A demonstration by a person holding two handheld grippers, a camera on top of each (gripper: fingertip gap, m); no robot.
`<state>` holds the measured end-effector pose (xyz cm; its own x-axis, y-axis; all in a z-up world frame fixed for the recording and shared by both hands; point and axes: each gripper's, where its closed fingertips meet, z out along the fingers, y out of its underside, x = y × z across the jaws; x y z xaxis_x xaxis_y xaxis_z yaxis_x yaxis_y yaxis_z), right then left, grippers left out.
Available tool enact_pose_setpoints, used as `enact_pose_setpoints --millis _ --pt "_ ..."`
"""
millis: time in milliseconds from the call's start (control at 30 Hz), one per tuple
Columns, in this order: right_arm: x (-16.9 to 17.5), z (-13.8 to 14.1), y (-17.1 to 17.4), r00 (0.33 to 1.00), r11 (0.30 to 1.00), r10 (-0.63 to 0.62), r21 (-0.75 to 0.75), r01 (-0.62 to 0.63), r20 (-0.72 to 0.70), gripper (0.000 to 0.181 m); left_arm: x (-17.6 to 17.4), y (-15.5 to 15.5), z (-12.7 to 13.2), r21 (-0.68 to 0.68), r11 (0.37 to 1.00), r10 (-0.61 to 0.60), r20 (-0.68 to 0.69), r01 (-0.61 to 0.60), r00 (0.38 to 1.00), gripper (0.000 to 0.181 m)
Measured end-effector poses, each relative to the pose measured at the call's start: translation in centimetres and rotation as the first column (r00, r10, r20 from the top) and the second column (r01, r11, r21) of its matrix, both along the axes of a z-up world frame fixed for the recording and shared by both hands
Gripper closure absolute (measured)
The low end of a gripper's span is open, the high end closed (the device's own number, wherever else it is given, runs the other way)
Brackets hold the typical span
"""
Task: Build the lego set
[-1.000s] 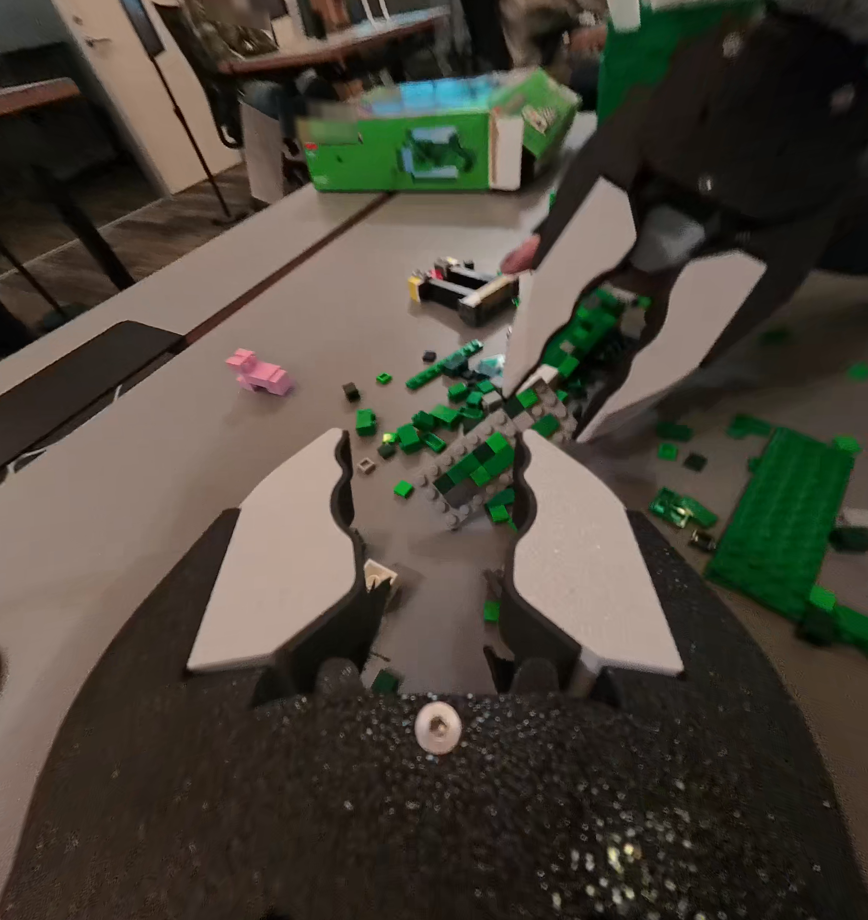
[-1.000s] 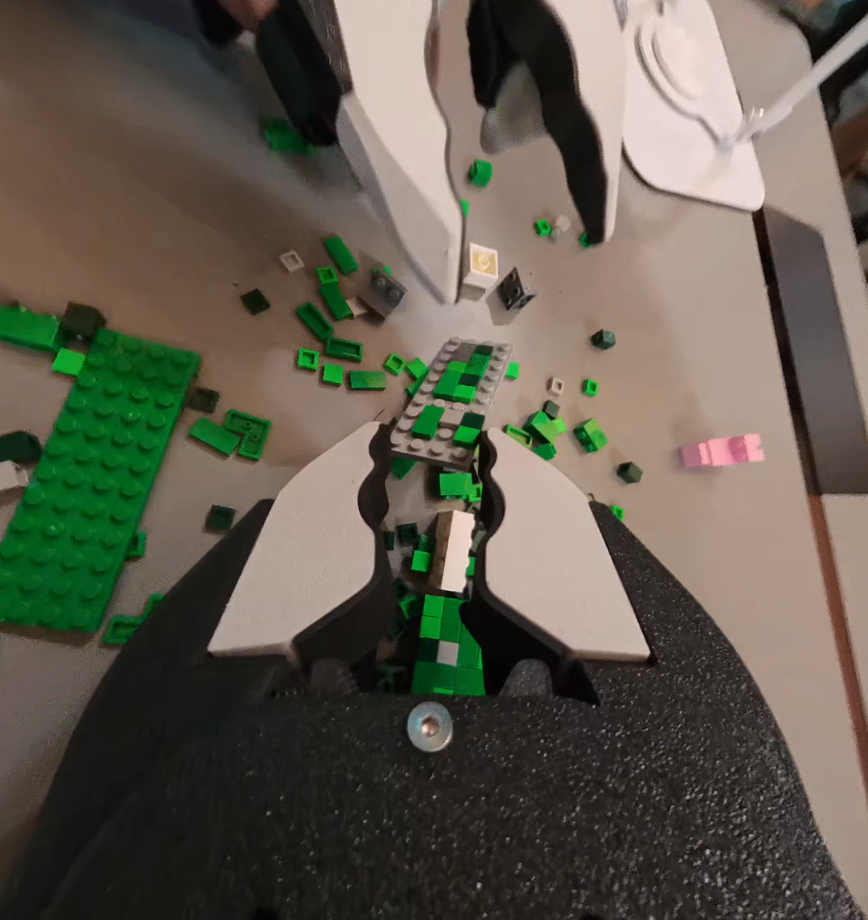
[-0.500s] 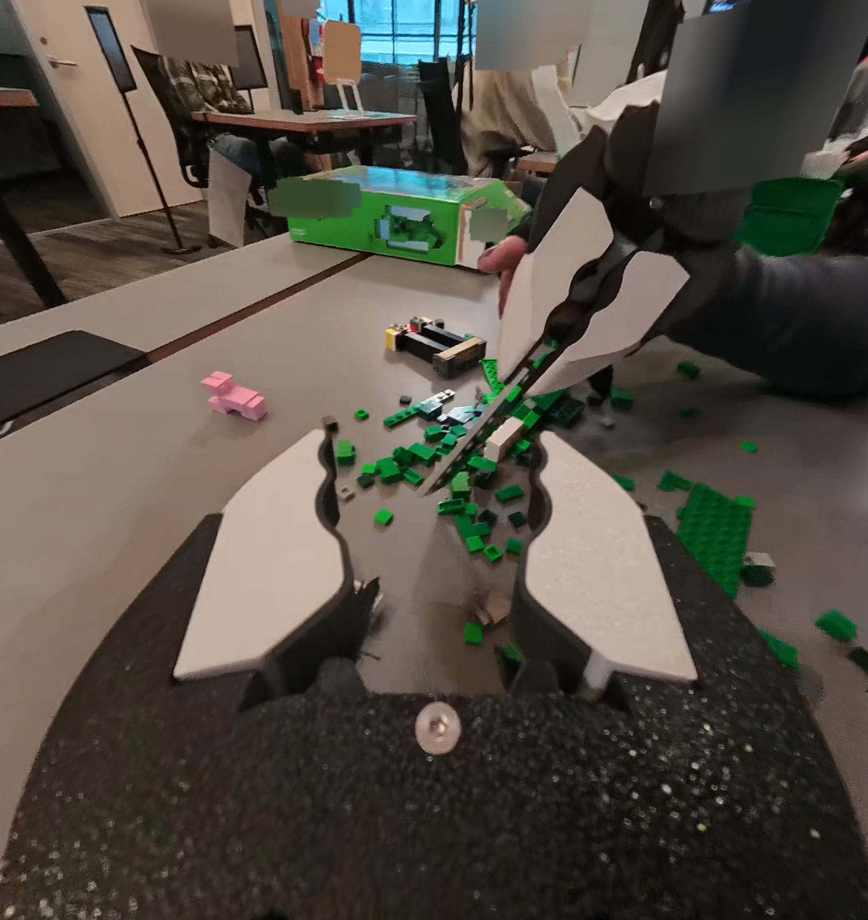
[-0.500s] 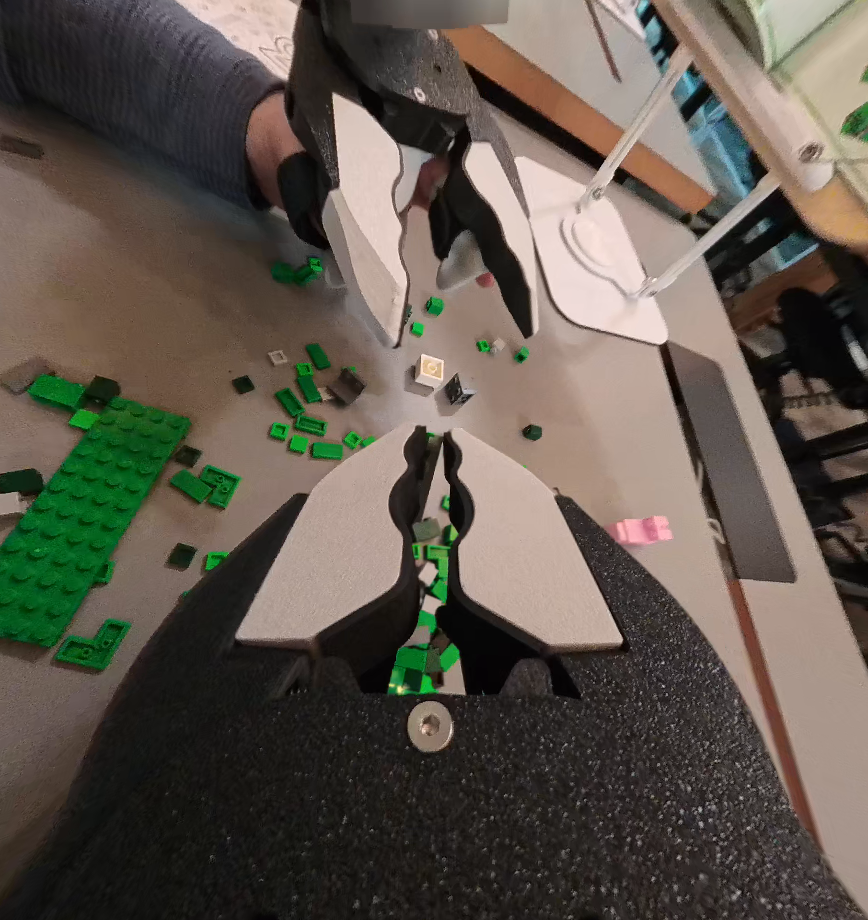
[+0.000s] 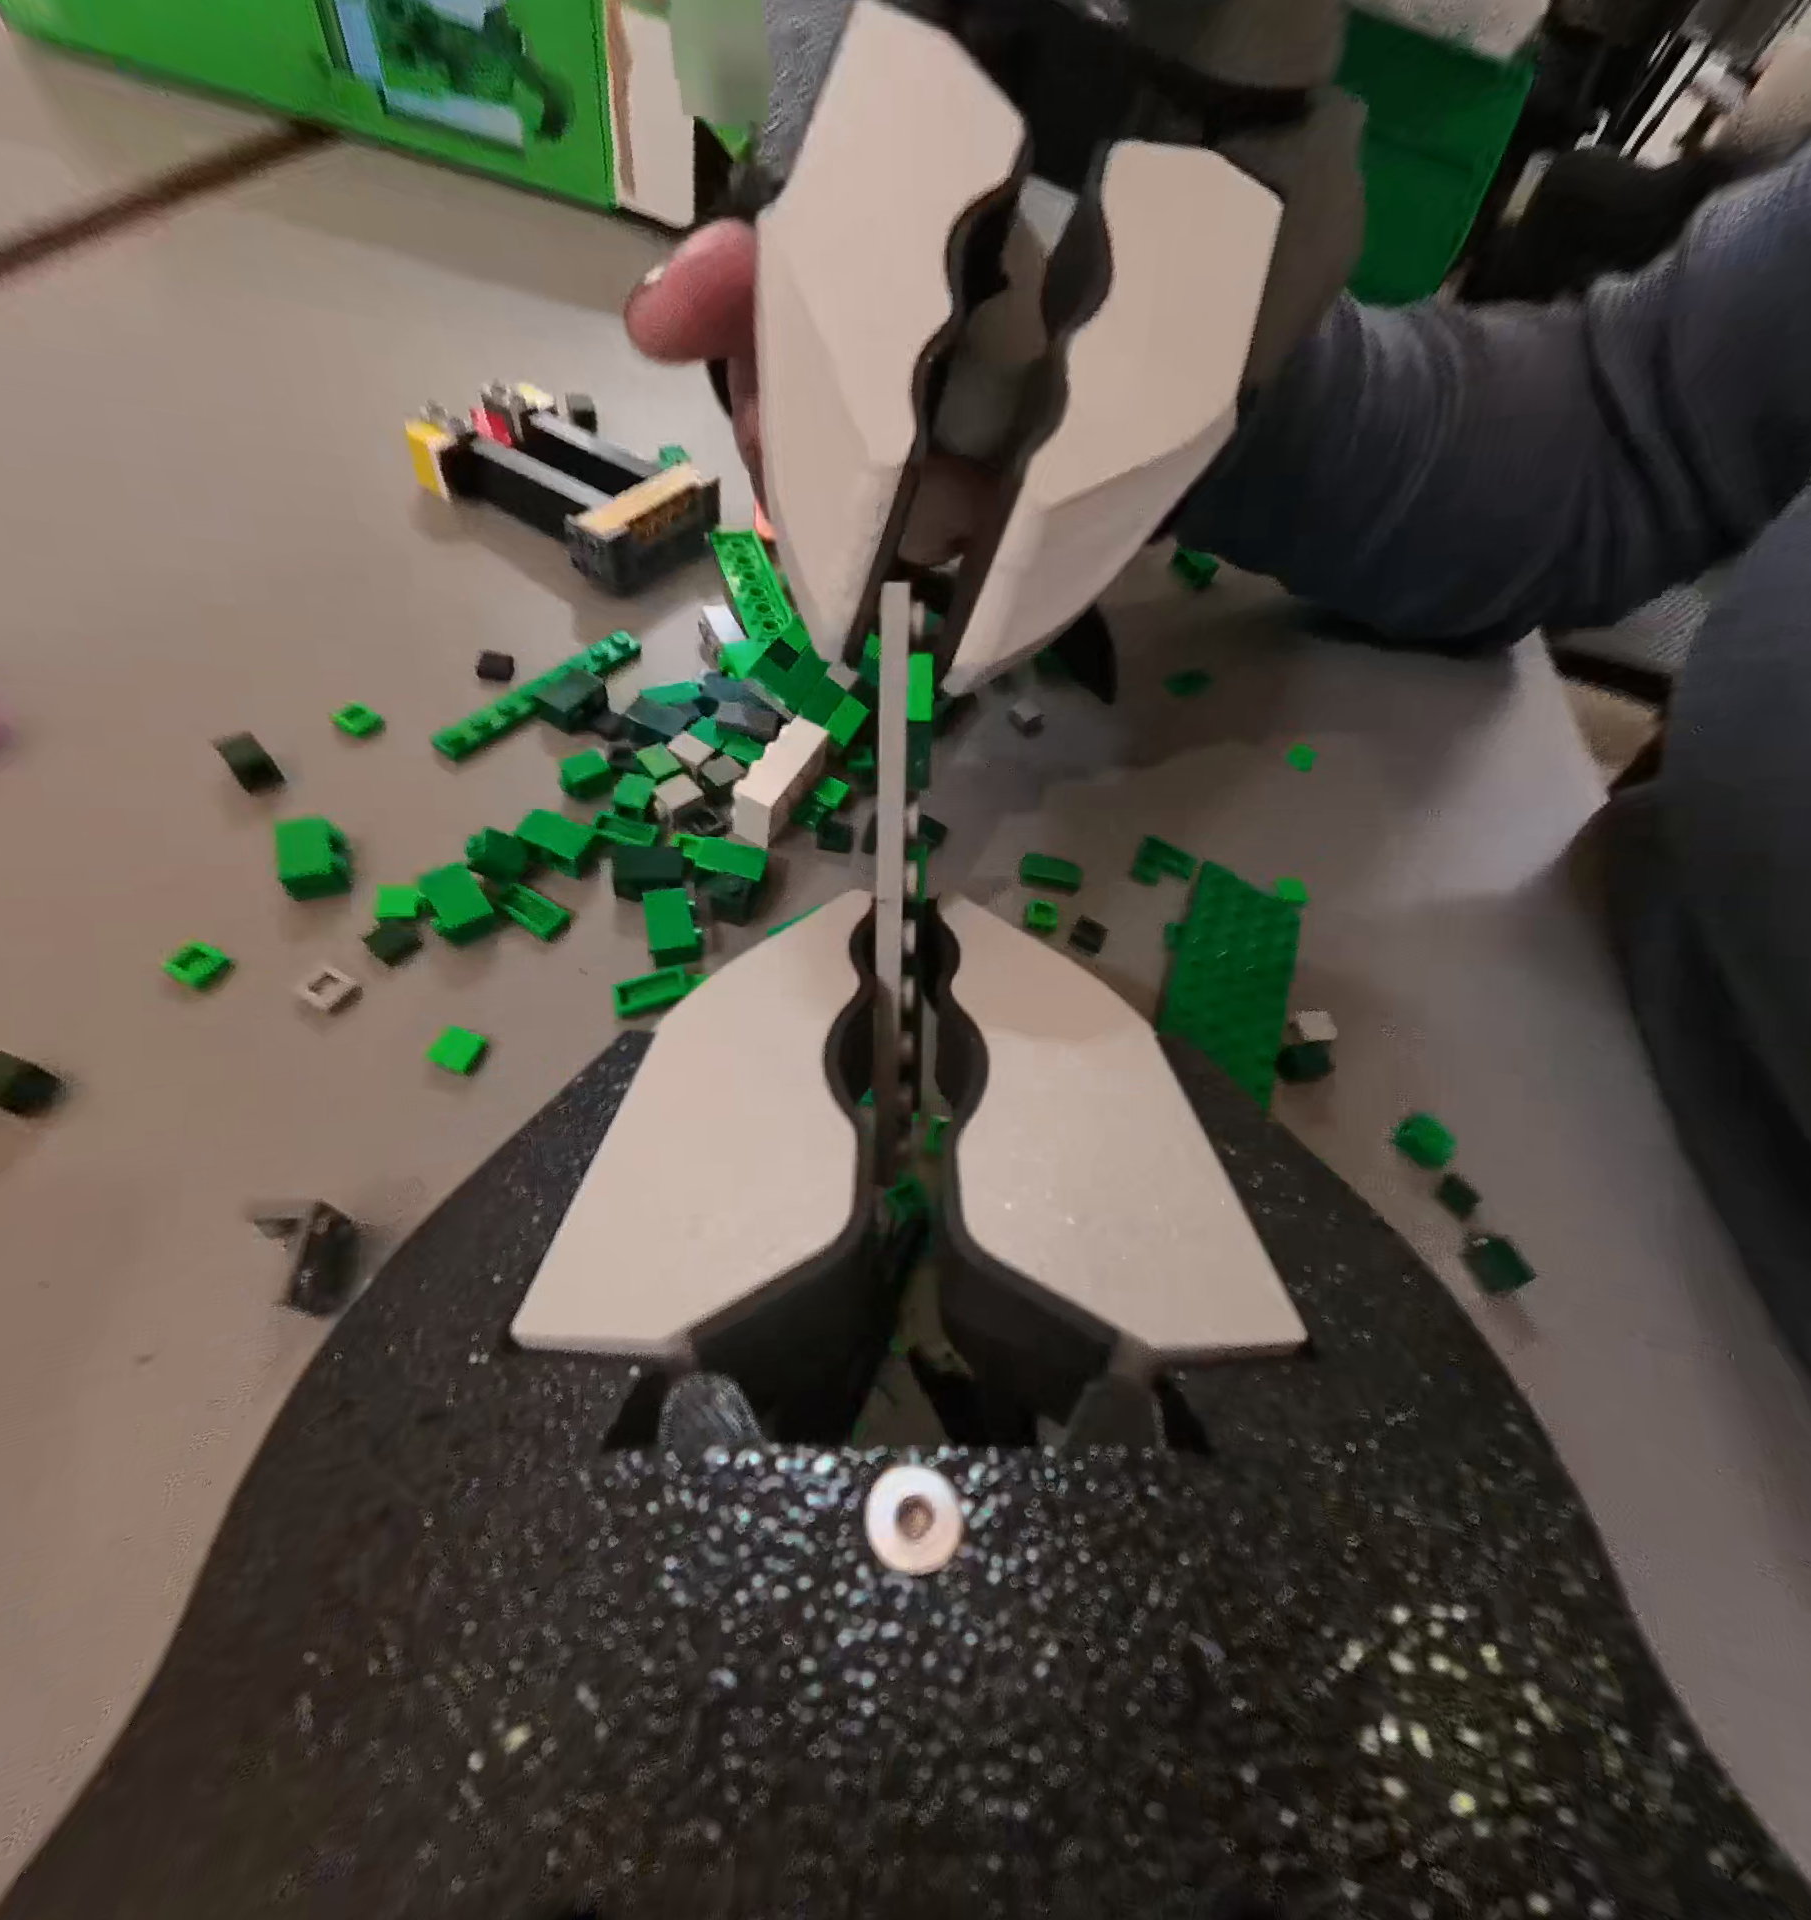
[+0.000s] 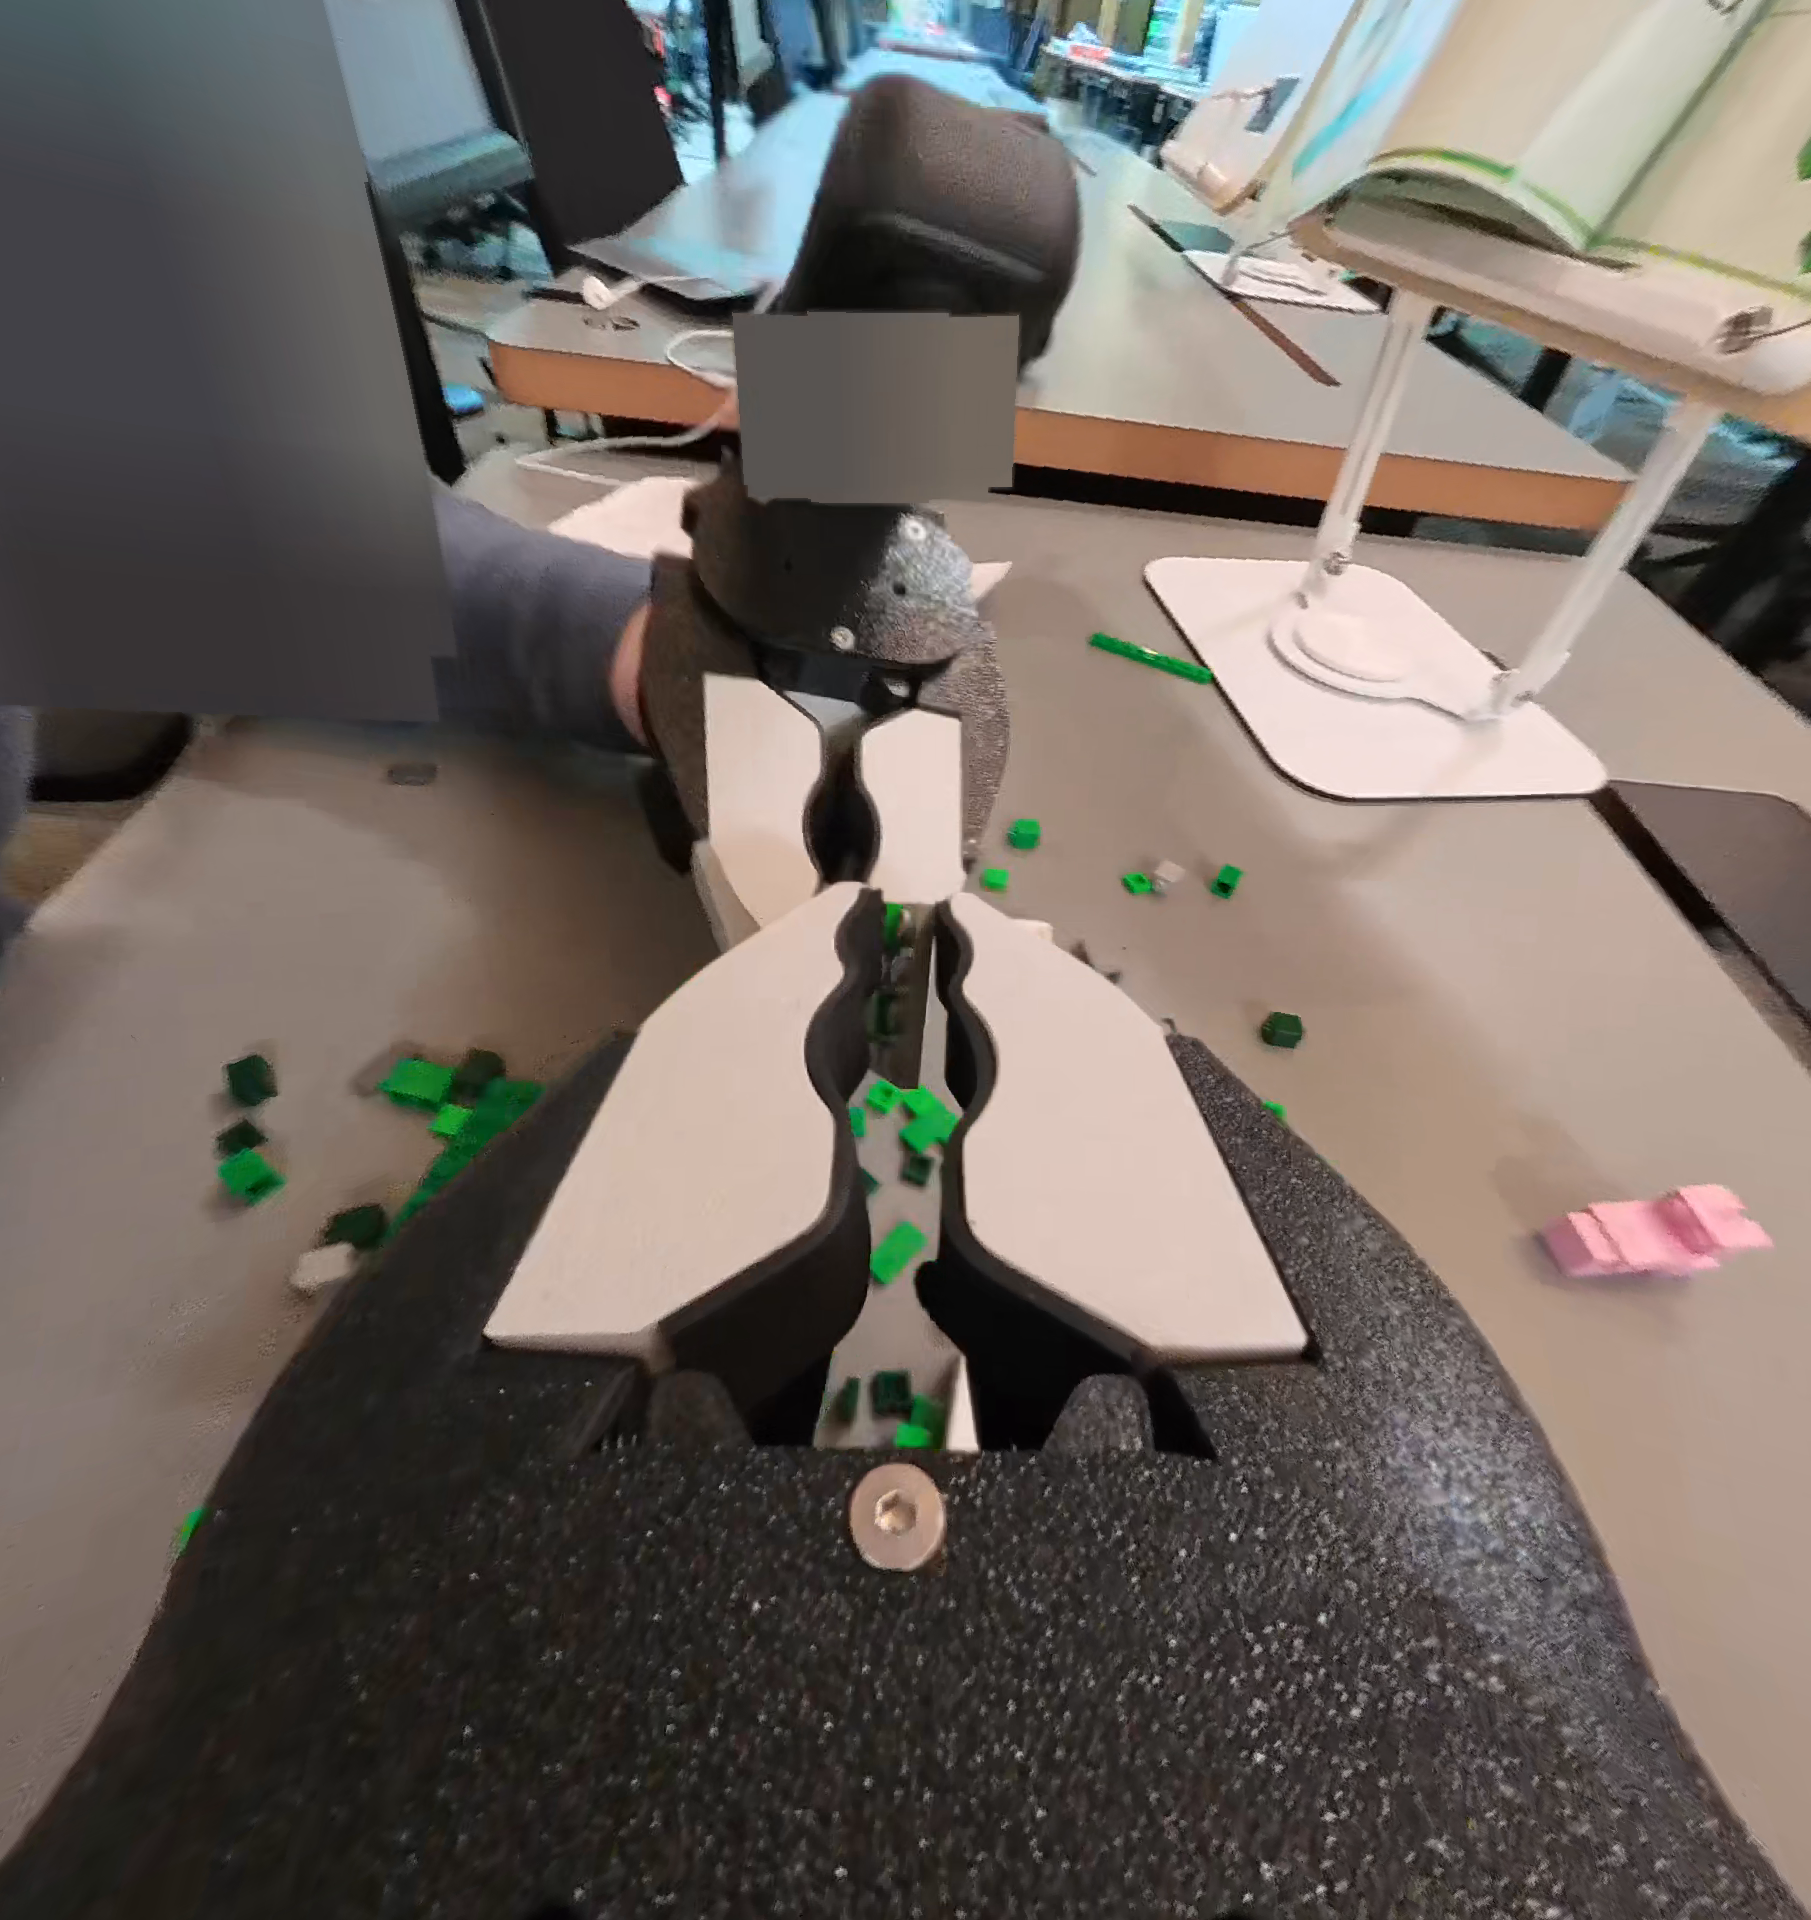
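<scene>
1. Above the grey table (image 5: 153,436), the left gripper (image 5: 906,920) and right gripper (image 5: 906,582) both clench one grey plate (image 5: 893,748), held edge-on between them.
2. Behind, a green box (image 5: 288,83) lies; its contents are hidden.
3. Loose green bricks (image 5: 568,831) lie below.

A long grey lego plate (image 5: 893,769) carrying small green tiles stands on edge in the air, pinched at both ends; beneath it loose green, dark-green and grey lego pieces (image 5: 610,831) lie scattered beside a flat green baseplate (image 5: 1233,966).
</scene>
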<state>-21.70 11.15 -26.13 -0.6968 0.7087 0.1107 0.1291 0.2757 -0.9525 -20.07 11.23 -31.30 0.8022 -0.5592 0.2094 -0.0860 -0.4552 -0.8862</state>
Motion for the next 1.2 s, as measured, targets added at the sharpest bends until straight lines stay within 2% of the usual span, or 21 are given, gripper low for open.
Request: enact_pose_setpoints --millis 33,100,200,300,367,433,500,533,633,733,933,967,1033,1067,1133,1200 --pt "0.0 -0.3 0.2 1.000 0.999 -0.012 0.050 0.012 -0.013 0.166 0.0 0.1 0.0 -0.044 0.999 0.016 0.047 -0.014 0.999 0.175" --pt "0.1 -1.2 0.5 0.999 0.978 -0.017 0.207 0.023 -0.031 0.138 0.1 -0.1 0.0 -0.155 0.988 0.041 0.165 -0.016 0.985 0.175" --pt "0.3 -2.9 0.4 0.998 0.866 -0.003 0.498 0.035 -0.065 0.115 0.2 -0.7 -0.5 -0.306 0.952 0.096 0.289 -0.003 0.953 0.175" --pt "0.1 -4.3 -0.2 0.991 0.675 0.045 0.735 0.060 -0.123 0.114 0.8 -1.5 -1.5 -0.413 0.910 0.104 0.328 0.043 0.939 0.175" --pt "0.0 -5.5 -0.4 0.990 0.547 0.071 0.835 0.061 -0.119 0.115 1.6 -2.0 -1.6 -0.440 0.894 0.080 0.344 0.086 0.936 0.175" --pt "0.0 -6.4 -0.5 0.992 0.482 0.079 0.875 0.050 -0.100 0.118 2.2 -2.5 -1.7 -0.460 0.882 0.058 0.326 0.104 0.944 0.175" --pt "-0.1 -6.6 -0.7 0.989 0.450 0.092 0.891 0.060 -0.113 0.137 2.3 -2.8 -2.0 -0.478 0.874 0.053 0.281 0.092 0.958 0.175" --pt "-0.1 -6.6 -0.7 0.989 0.440 0.093 0.896 0.064 -0.116 0.138 2.3 -2.9 -2.0 -0.478 0.874 0.054 0.261 0.081 0.964 0.175" --pt "-0.6 -6.4 -0.2 0.990 0.454 0.043 0.886 0.097 -0.131 0.140 1.8 -2.4 -1.7 -0.414 0.909 0.057 0.248 0.052 0.967 0.174" --pt "-0.7 -6.1 0.5 0.991 0.520 0.010 0.848 0.108 -0.132 0.142 1.5 -1.6 -1.1 -0.336 0.941 0.059 0.283 0.041 0.957 0.173" --pt "-0.6 -6.7 1.2 0.996 0.627 -0.022 0.775 0.085 -0.091 0.143 1.4 -0.8 -1.2 -0.281 0.959 0.057 0.300 0.031 0.952 0.172" --pt "-0.8 -6.5 1.4 0.994 0.652 -0.045 0.751 0.103 -0.098 0.143 1.2 -0.7 -0.8 -0.257 0.966 0.060 0.309 0.023 0.949 0.169" --pt "-1.1 -6.0 1.7 0.989 0.683 -0.074 0.717 0.141 -0.124 0.143 1.1 -0.5 0.4 -0.212 0.977 0.055 0.378 0.028 0.924 0.145" --pt "-1.3 -5.8 1.4 0.988 0.698 -0.069 0.700 0.148 -0.140 0.143 0.6 -0.1 0.7 -0.207 0.978 0.092 0.400 -0.008 0.912 0.128" --pt "-1.5 -5.4 0.5 0.980 0.724 -0.049 0.669 0.169 -0.194 0.143 0.2 0.2 0.7 -0.190 0.981 0.109 0.414 -0.031 0.903 0.130" --pt "-1.8 -5.5 0.2 0.967 0.689 -0.035 0.695 0.206 -0.252 0.143 0.6 -0.1 0.6 -0.197 0.980 0.075 0.419 0.009 0.905 0.146"
